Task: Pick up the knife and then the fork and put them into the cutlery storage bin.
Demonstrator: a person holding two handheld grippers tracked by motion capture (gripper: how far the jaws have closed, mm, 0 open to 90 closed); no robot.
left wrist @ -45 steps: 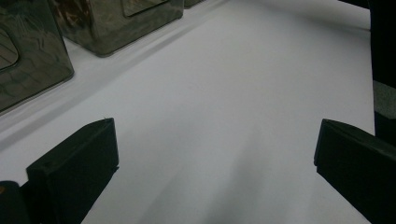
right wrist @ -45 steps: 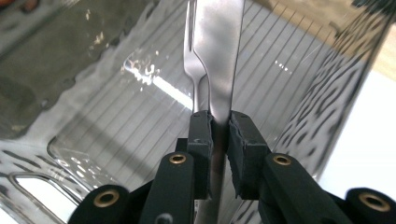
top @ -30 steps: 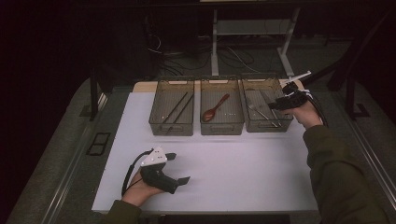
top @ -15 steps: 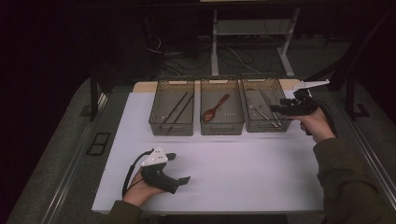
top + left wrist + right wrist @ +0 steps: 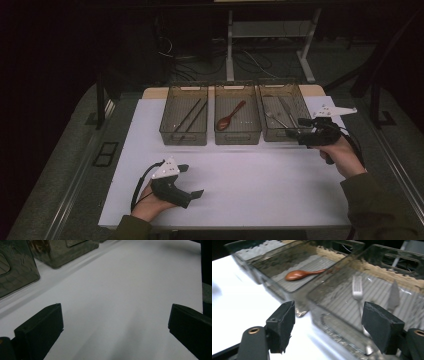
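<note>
Three smoky clear bins stand in a row at the back of the white table [image 5: 260,185]. The left bin [image 5: 165,131] holds dark chopsticks [image 5: 191,115]. A wooden spoon [image 5: 230,116] lies in the middle bin [image 5: 238,136]. In the right bin [image 5: 265,134] are a fork [image 5: 272,118] and a knife [image 5: 288,111]. My right gripper [image 5: 298,128] hovers open and empty at that bin's near right corner; its own view has the fork [image 5: 357,287], knife [image 5: 394,295] and spoon [image 5: 302,274] beyond the gripper [image 5: 329,326]. My left gripper [image 5: 190,180] rests open on the table's near left, with bare white surface between its jaws [image 5: 115,332].
Table legs and cables stand in the dark behind the bins. A dark grey floor surrounds the table, with a metal rail [image 5: 400,170] along the right side. Two bin corners [image 5: 17,275] rise at the upper left in the left gripper view.
My right gripper has drawn back from above the right bin toward the person, ending at the bin's near right corner. The left gripper has stayed still.
</note>
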